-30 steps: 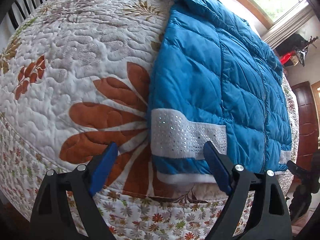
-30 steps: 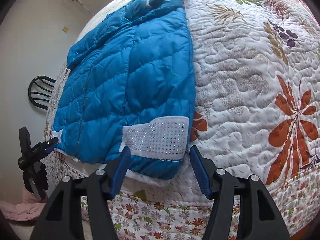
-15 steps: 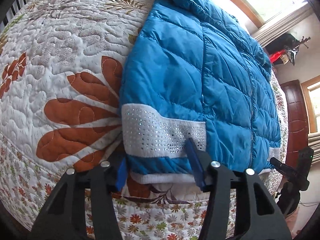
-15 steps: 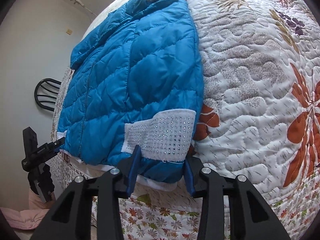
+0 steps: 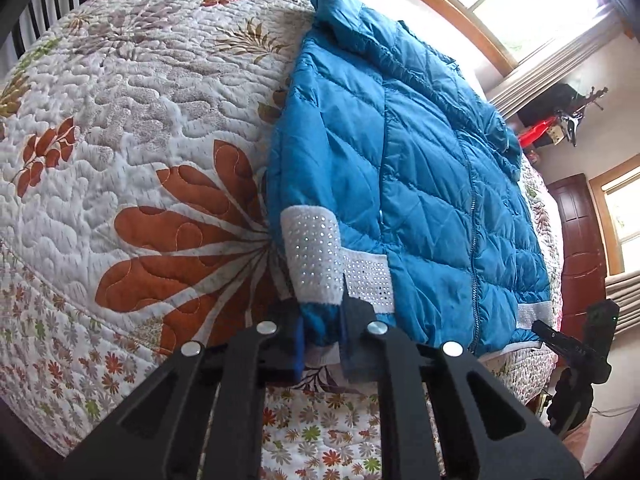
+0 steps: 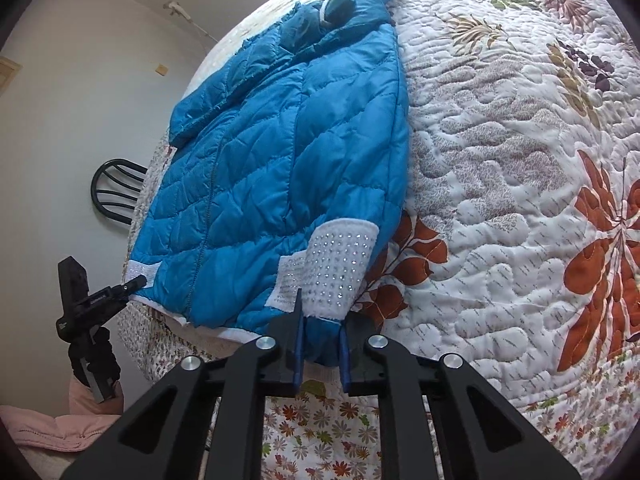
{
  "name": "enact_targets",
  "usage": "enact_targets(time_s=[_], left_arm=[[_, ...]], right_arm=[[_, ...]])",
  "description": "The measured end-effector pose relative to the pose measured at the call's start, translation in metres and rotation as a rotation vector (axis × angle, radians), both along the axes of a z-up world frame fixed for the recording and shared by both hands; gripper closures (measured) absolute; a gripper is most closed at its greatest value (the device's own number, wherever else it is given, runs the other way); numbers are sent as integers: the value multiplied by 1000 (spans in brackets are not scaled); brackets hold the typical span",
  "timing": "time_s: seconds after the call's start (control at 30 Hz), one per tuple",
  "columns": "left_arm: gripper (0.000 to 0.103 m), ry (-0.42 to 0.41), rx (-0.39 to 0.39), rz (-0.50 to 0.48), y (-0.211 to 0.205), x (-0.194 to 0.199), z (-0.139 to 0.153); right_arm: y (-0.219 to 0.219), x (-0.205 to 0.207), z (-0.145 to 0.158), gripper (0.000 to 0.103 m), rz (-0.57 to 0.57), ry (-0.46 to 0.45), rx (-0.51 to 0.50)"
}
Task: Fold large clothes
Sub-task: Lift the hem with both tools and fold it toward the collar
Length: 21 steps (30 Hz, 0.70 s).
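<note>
Blue quilted puffer jacket (image 5: 432, 184) spread flat on white floral quilted bedspread (image 5: 132, 128), hem at the bed edge. Left gripper (image 5: 320, 336) clamped on the jacket's left hem corner, bunching white studded hem band (image 5: 316, 256). Right gripper (image 6: 320, 344) clamped likewise on the right hem corner. Black chair (image 6: 116, 192) beside the bed.

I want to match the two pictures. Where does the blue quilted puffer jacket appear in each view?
Left wrist view: blue quilted puffer jacket fills centre-right; left gripper pinches its cuff.
Right wrist view: jacket fills centre-left; right gripper pinches its cuff.
Shared landmark: the jacket's zipper.
</note>
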<state>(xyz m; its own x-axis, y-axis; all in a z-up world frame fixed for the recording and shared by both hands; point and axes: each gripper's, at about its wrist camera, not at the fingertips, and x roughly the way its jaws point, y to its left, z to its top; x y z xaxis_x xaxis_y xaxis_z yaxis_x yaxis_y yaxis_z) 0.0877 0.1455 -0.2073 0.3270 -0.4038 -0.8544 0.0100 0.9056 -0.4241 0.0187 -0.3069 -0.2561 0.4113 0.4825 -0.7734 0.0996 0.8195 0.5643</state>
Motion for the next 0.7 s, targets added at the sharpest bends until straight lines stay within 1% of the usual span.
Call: enact_targets(time_s=[0.13,0.23,0.3,0.37,0.47,0.6,0.7], left_arm=[[92,6,10,-19,1,-3,-1],[92,29,17,-19,2,-3,-12],[92,41,3,-11,2,-1,-19],[92,43,-11,-9,4,3,-18],[92,13,-5,-25,1,5,-3],[92,-72,-38,-47,0,6,29],[92,-140,-72,-50,-1,22,57]], right_arm=[[-1,-8,-2,90,15,16,-4],[-3,-9,-9,90,20,43,-12],[-6,-7,-13,90,12,57,-2],[-9,-4,-10,90,12,58,6],[-11,-1,9,90,30,15,11],[-21,5,44,91,40,-67,51],[-27,21,72,91,41,-122,69]])
